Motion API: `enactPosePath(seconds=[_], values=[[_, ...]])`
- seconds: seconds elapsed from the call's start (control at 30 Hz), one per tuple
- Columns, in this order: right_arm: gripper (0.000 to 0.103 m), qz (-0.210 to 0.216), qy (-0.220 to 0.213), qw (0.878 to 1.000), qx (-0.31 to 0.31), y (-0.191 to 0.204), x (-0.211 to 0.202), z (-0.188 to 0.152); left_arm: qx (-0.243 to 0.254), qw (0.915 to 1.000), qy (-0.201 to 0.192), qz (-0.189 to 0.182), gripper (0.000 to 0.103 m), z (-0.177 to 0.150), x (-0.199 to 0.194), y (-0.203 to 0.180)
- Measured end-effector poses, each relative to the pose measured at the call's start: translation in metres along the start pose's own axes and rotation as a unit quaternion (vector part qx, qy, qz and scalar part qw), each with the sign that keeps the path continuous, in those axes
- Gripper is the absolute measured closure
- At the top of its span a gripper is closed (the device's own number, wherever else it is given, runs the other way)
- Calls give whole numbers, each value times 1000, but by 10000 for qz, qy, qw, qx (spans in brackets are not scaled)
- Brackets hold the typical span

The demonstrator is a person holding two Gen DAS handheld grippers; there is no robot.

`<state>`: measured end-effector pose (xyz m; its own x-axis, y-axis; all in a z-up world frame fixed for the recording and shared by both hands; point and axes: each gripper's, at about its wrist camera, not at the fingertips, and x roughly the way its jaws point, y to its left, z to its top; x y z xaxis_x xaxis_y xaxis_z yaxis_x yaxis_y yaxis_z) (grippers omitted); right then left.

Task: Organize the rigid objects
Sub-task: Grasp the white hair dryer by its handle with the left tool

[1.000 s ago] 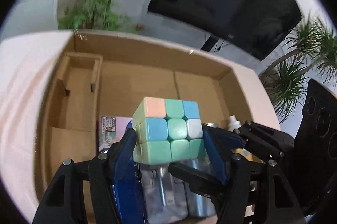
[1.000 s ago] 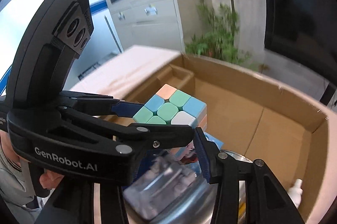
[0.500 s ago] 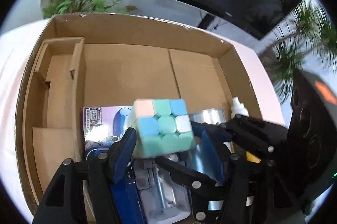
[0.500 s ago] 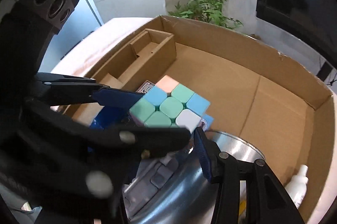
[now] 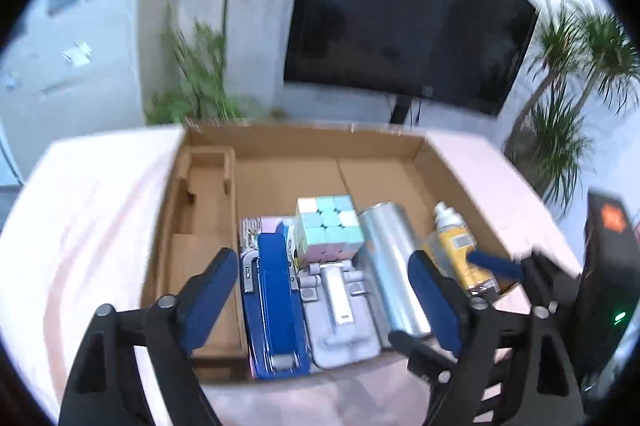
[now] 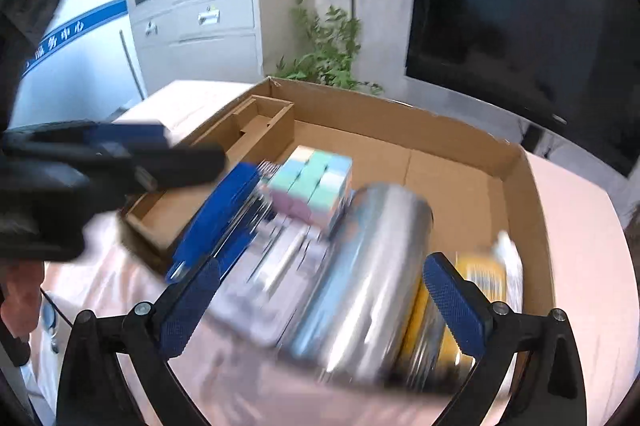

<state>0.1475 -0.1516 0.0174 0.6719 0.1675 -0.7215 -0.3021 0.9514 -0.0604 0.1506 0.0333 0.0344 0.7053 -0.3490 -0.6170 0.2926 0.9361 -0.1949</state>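
Note:
A pastel puzzle cube (image 5: 329, 230) (image 6: 311, 185) lies free in the cardboard box (image 5: 304, 137) (image 6: 400, 111), between a blue stapler (image 5: 274, 306) (image 6: 216, 222) and a silver can (image 5: 394, 266) (image 6: 360, 278). My left gripper (image 5: 322, 294) hovers over the box's near end, jaws opening wide, touching nothing. My right gripper (image 6: 322, 306) hangs above the can with its jaws opening, its pads clear of everything. The right gripper's blue finger (image 5: 496, 264) shows at the right of the left wrist view. The left gripper's finger (image 6: 132, 133) is a blur at the left of the right wrist view.
A grey flat device (image 5: 340, 310) lies between stapler and can. A yellow bottle (image 5: 452, 246) (image 6: 480, 286) lies by the box's right wall. A cardboard divider (image 5: 208, 185) walls off the left strip. The box sits on a pink tablecloth (image 5: 92, 209). A hand (image 6: 20, 302) shows at the left edge.
Both grippers held the cube over the box; both have let go, widened their jaws and pulled back. The cube now rests in the box.

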Motion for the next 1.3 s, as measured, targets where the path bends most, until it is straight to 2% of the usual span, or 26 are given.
enactPosePath(seconds=[0.13, 0.23, 0.3, 0.37, 0.47, 0.53, 0.63, 0.7, 0.8, 0.87, 0.93, 1.0, 1.1, 1.13, 1.23, 1.3], values=[[1, 86, -217, 9989, 403, 9, -37, -42, 16, 9997, -121, 201, 16, -20, -32, -23], [6, 69, -122, 9990, 429, 19, -54, -69, -108, 9996, -215, 173, 16, -29, -66, -29], [11, 83, -60, 9994, 338, 27, -67, -85, -178, 9988, -416, 195, 16, -33, -100, -27], [13, 173, -108, 9993, 318, 31, -85, -100, -280, 9964, -681, 425, 16, -39, -142, -21], [10, 399, -202, 9985, 323, 46, -111, -122, -319, 9921, -904, 812, 16, -53, -195, -7], [6, 652, -175, 9973, 298, 59, -120, -132, -418, 9891, -813, 1152, 16, -66, -220, 10], [6, 1169, -162, 9930, 46, 94, -129, -144, -755, 9866, -527, 1348, 15, -95, -234, 43], [6, 1381, -125, 9902, -154, 117, -127, -150, -1013, 9866, -223, 1257, 15, -122, -226, 66], [8, 1714, 204, 9841, -420, 159, -116, -167, -1443, 9849, 270, 923, 16, -161, -200, 93], [25, 1745, 349, 9816, -696, 187, -111, -179, -1832, 9792, 570, 666, 17, -191, -177, 105], [28, 1740, 366, 9788, -1014, 211, -107, -188, -2086, 9743, 796, 309, 17, -214, -157, 110], [28, 1844, 346, 9757, -1136, 227, -101, -194, -2195, 9711, 925, 124, 17, -229, -142, 112], [42, 1804, 466, 9757, -1155, 245, -86, -200, -2424, 9639, 1065, -265, 23, -242, -119, 122], [44, 1778, 531, 9757, -1165, 250, -80, -202, -2491, 9617, 1078, -388, 27, -244, -114, 126], [51, 1753, 631, 9764, -1091, 258, -71, -208, -2745, 9498, 1321, -716, 57, -248, -94, 137], [51, 1759, 569, 9773, -1035, 256, -72, -210, -2701, 9497, 1374, -789, 59, -247, -85, 135]])
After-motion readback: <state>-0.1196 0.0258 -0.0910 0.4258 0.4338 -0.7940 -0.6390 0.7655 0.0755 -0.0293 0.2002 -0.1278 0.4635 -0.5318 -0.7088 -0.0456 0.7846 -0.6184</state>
